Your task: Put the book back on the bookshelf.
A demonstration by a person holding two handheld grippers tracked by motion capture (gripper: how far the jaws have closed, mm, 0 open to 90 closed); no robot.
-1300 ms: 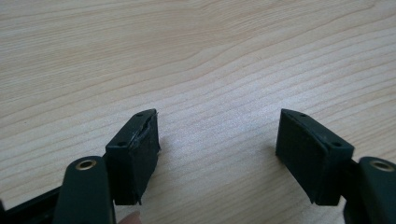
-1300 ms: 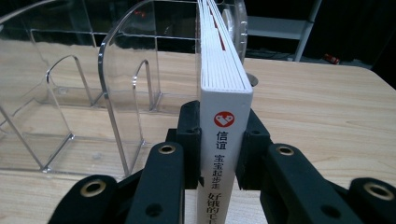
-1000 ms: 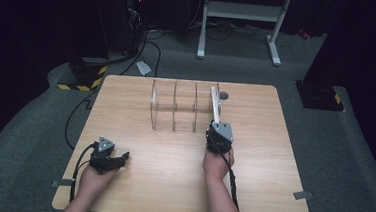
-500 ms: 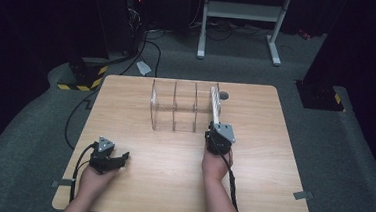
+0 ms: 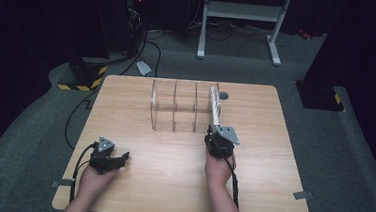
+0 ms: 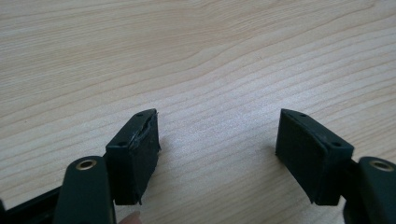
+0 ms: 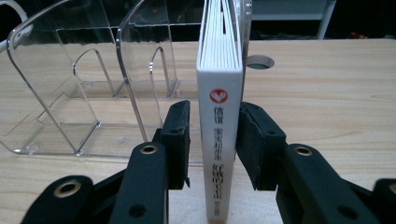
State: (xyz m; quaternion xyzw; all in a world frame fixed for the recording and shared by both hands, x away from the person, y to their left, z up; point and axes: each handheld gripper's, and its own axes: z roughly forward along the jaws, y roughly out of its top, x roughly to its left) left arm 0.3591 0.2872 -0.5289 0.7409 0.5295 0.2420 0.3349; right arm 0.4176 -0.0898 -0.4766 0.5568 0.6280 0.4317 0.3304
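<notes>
The right gripper is pinching a book by its spine, upright, at the rack's 3 o'clock slot. Judged step: seating or withdrawing the book, which next calls for straight travel between the dividers. The left gripper, jaws spread, is resting at 8 o'clock on the table, open room all around.

High view: fixed above the near edge, facing forward and down over the whole counter. Left gripper view: very close and low over bare wood, looking along the left gripper; facing direction probably toward the counter's middle, hard to tell. Right gripper view: close, looking level past the right gripper at the book and clear rack, both shared with the high view.
</notes>
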